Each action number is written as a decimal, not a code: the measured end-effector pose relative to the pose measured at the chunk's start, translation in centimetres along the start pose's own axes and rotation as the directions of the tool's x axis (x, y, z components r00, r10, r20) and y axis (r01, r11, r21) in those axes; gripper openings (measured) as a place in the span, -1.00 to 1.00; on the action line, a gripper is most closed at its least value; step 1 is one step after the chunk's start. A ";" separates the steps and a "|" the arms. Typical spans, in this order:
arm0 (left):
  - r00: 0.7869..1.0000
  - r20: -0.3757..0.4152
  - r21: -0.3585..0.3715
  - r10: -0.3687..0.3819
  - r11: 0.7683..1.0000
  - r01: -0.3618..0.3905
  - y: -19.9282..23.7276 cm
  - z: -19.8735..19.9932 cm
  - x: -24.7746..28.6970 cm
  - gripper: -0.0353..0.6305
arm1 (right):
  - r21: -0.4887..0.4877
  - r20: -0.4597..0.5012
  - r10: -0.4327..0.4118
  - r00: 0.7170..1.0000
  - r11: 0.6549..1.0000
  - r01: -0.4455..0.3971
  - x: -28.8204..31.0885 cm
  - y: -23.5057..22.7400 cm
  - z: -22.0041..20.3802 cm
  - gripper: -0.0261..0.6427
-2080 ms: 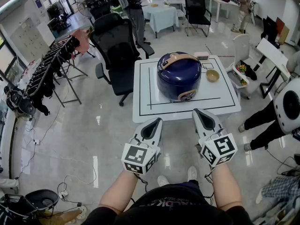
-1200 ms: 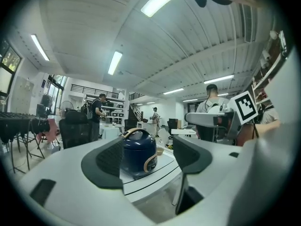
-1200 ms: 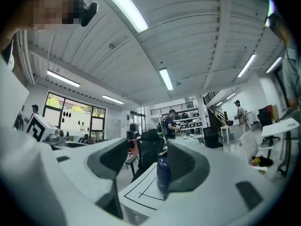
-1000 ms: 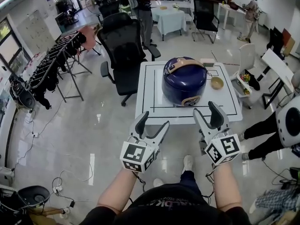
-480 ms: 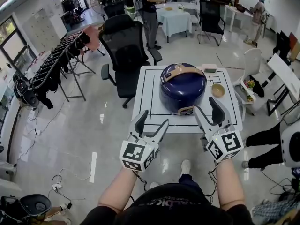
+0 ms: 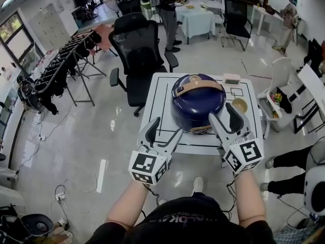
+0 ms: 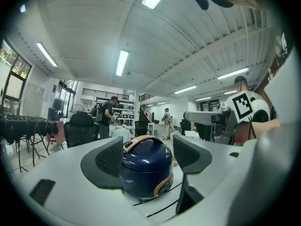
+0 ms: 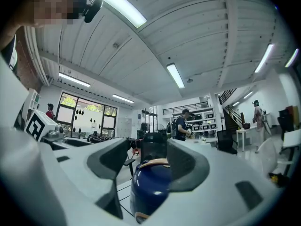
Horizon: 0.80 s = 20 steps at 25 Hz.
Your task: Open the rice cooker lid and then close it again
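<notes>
Both grippers have drawn nearer the table [image 6: 158, 93] since a second ago. My left gripper [image 6: 166, 127] and right gripper [image 6: 224, 113], jaws apart and empty, have the blue rice cooker [image 6: 197, 105] just ahead, untouched. Its lid [image 6: 198, 89] is shut, contents hidden; opening and closing both remain. Beyond the right gripper sits a small bowl [image 6: 238, 104], perhaps empty.

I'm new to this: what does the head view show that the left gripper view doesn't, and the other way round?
Only the head view: the left hand-held gripper seen from above with its marker cube, and the person's shoe. Only the left gripper view: the ceiling strip lights, and the rice cooker side-on, framed between open jaws. Both: the closed blue cooker on the white table, the black office chair, and the right hand-held gripper, also open.
</notes>
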<state>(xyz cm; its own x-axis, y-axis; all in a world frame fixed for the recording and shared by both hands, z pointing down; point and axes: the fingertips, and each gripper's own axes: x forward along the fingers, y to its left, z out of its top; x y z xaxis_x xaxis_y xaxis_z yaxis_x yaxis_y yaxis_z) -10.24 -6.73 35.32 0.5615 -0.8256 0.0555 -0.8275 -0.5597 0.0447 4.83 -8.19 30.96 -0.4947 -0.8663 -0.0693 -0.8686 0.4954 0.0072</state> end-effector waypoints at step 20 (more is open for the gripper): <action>0.987 -0.007 -0.011 0.158 0.987 -0.158 0.3 0.5 7.5 0.07 | -0.002 -0.049 0.179 0.983 0.984 -0.179 6.5 -7.0 -2.2 -0.18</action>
<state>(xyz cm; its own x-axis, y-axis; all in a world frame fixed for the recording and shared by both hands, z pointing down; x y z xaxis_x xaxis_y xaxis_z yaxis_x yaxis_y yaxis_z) -6.31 -13.17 35.24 0.4233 -0.9033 0.0693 -0.9059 -0.4210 0.0464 7.63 -17.41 32.69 -0.6427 -0.7659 -0.0181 -0.7661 0.6424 0.0213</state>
